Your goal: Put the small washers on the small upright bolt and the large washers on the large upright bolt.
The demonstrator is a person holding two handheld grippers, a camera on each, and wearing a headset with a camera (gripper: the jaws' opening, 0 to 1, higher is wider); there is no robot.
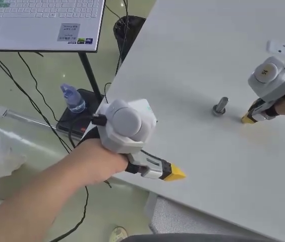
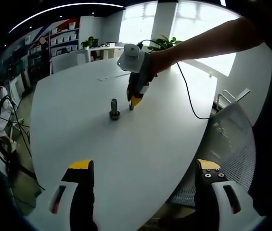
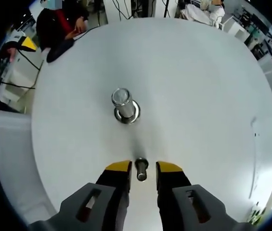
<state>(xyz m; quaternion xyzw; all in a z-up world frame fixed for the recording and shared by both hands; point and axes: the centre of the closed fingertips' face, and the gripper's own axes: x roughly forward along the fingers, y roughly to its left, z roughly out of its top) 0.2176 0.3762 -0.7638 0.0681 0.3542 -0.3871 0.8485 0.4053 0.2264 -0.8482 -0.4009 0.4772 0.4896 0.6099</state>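
Small-bolt step: right gripper (image 3: 143,166), narrowly parted, straddles the small bolt (image 3: 141,169); left gripper (image 2: 145,164) gapes empty; next, probably lift straight clear.

My left gripper (image 1: 175,174) wears a smooth, faintly glossy shell of pale grey plastic, and my jaws end in matt yellow tips. The surface (image 1: 208,50) is smooth and white with a soft sheen. The large bolt (image 3: 123,103) is bright polished metal, the small bolt (image 3: 141,168) duller grey metal. The chair (image 2: 232,139) is grey mesh.

Open tabletop (image 1: 197,60) all round, 1 large bolt (image 3: 124,105) upright just ahead of right claw (image 3: 142,167)
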